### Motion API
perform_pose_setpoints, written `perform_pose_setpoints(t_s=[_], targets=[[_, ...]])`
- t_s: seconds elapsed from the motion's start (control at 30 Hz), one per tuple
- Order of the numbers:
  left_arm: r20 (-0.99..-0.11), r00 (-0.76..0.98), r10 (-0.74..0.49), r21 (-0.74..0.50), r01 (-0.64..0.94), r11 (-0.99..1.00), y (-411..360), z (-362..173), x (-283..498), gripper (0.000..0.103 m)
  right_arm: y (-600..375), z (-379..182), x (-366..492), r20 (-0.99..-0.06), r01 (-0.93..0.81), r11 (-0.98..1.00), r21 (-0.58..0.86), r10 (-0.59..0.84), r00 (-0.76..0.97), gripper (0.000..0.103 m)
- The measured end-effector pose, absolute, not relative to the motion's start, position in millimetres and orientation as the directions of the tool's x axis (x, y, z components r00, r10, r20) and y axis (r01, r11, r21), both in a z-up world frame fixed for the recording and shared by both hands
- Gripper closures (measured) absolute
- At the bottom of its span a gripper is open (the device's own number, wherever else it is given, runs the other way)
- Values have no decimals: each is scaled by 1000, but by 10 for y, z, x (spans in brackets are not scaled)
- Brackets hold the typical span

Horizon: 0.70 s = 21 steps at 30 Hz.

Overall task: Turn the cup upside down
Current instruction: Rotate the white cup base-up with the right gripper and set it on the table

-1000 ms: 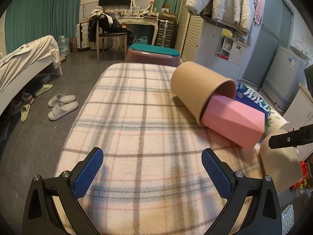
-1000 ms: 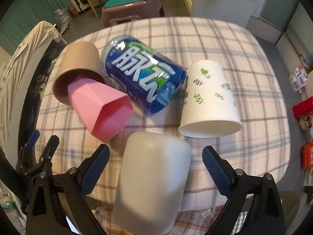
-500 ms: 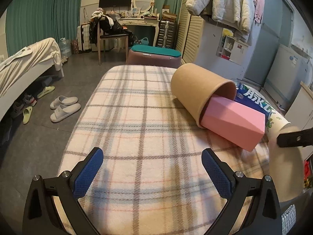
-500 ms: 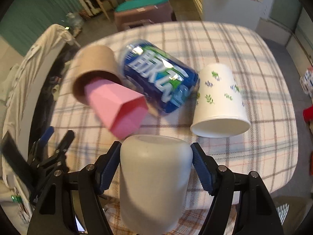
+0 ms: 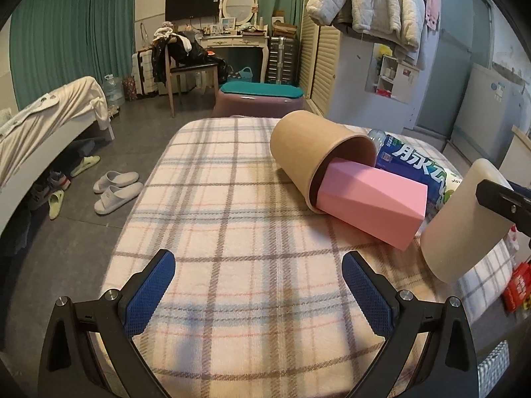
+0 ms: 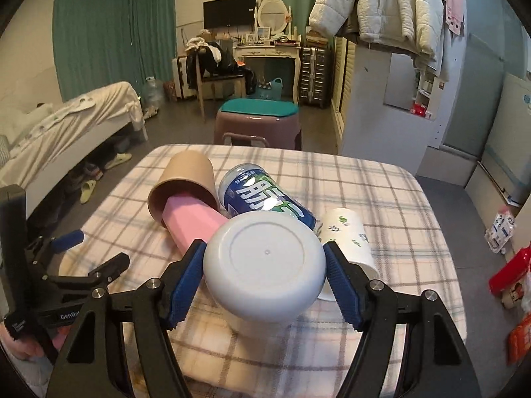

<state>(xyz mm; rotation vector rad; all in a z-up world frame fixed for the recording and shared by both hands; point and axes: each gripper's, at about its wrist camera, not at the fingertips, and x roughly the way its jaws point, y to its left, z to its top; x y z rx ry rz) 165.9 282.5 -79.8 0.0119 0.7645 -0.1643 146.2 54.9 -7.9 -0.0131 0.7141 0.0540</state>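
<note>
Between the blue pads of my right tongs [image 6: 264, 277] sits the white cup [image 6: 264, 265], clamped on both sides, its flat round base facing my right wrist camera and its body lifted off the plaid tabletop [image 6: 381, 192]. From my left wrist view that cup [image 5: 464, 229] hangs tilted at about 3 o'clock, near the tabletop's edge. My left tongs [image 5: 257, 293] stand wide apart with nothing between them, low at 6 o'clock over the cloth. Beyond the held cup, toward 12 o'clock, a brown paper cup [image 6: 186, 185] lies on its side with a pink box [image 6: 195, 225] poking from its mouth. Beside them lie a blue bottle [image 6: 265, 199] and, at 2 o'clock, a leaf-print paper cup [image 6: 348, 235].
</note>
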Motion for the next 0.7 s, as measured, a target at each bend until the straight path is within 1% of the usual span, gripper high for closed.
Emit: perform_pose_setpoints(t_s=[0.07,0.17,0.27,0.57,0.6,0.63,0.67,0.7], targets=[[-691,709,-138,-45,149,988,2804,-793,1664,0,553,-92,1448,-654,-68,997,17,63,754,32],[-695,707,-133,-40,146,988,2776,-798,1668,0,611,-143,1449,-656,-98,995,-16,64,752,32],[-698,704,-128,-28,151,988,2726,-797,1668,0,637,-231,1460,-677,-118,993,-15,77,732,32],[-699,706,-115,-8,153,988,2636,-714,1615,0,635,-249,1456,-669,-115,993,-25,69,740,32],[-698,707,-112,-5,151,988,2633,-693,1602,0,626,-243,1462,-670,-107,994,-28,61,740,29],[-696,709,-109,-3,149,989,2634,-673,1591,0,614,-225,1453,-663,-101,995,-27,58,746,17],[-692,714,-106,-1,146,989,2635,-647,1571,0,600,-193,1443,-653,-98,995,-22,60,755,12],[-688,719,-102,0,141,990,2636,-614,1545,0,575,-134,1402,-634,-102,995,-4,76,769,12]])
